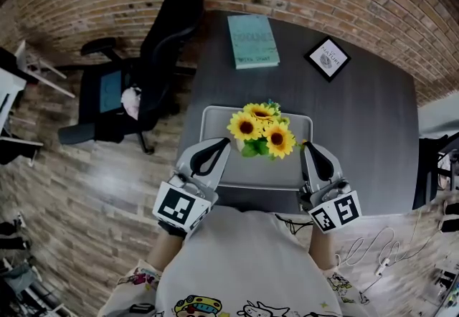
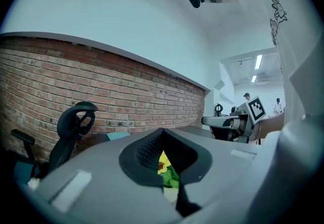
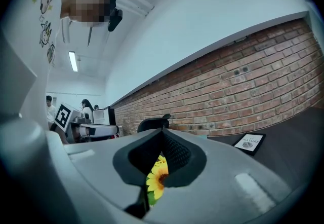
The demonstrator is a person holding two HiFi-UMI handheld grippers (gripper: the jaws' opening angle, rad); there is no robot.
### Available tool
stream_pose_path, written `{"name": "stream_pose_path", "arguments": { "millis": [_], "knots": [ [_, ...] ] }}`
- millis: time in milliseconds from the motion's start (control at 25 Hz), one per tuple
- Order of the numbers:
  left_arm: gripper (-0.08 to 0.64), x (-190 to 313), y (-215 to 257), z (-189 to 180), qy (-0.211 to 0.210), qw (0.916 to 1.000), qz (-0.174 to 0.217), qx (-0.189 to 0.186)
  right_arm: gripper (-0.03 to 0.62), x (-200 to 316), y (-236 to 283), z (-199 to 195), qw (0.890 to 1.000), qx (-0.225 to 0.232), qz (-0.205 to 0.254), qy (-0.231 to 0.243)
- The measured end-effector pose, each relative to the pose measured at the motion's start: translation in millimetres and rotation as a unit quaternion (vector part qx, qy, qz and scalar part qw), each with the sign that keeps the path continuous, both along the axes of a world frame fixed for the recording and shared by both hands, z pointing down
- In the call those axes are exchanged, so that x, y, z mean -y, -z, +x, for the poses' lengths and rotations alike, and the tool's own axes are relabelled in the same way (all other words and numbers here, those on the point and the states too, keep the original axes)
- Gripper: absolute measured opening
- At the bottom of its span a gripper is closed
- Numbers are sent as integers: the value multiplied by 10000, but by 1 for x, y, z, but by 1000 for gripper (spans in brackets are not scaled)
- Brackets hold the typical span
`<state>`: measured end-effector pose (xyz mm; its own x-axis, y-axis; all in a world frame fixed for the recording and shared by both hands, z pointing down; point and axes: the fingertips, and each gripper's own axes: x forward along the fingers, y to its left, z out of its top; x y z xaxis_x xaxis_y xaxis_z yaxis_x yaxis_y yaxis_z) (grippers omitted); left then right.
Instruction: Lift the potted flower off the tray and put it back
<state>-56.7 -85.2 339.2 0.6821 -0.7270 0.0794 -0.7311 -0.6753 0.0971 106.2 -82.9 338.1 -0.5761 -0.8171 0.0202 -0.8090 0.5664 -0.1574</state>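
A potted plant with yellow sunflowers (image 1: 262, 130) stands on a grey tray (image 1: 215, 116) on the dark table; the blooms and leaves hide the pot. My left gripper (image 1: 224, 142) is just left of the flowers, shut and empty. To the right of the flowers, at the tray's right edge, my right gripper (image 1: 308, 145) is also shut and empty. Neither touches the plant. In the left gripper view the shut left gripper (image 2: 163, 134) shows a slice of sunflower (image 2: 164, 164) through its jaw gap. Past the shut right gripper (image 3: 163, 134) in its own view, a sunflower (image 3: 158, 180) appears.
A teal book (image 1: 252, 40) and a small framed picture (image 1: 328, 58) lie at the table's far side by the brick wall. A black office chair (image 1: 143, 72) stands left of the table (image 1: 366, 136). A cable lies on the floor at lower right.
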Motion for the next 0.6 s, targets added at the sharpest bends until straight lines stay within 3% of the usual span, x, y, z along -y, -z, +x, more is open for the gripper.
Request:
{"name": "stream_pose_path", "arguments": {
  "millis": [600],
  "knots": [
    [6, -3, -3, -4, 25, 10000, -19, 21, 0, -8, -3, 0, 10000, 29, -60, -19]
  ]
}}
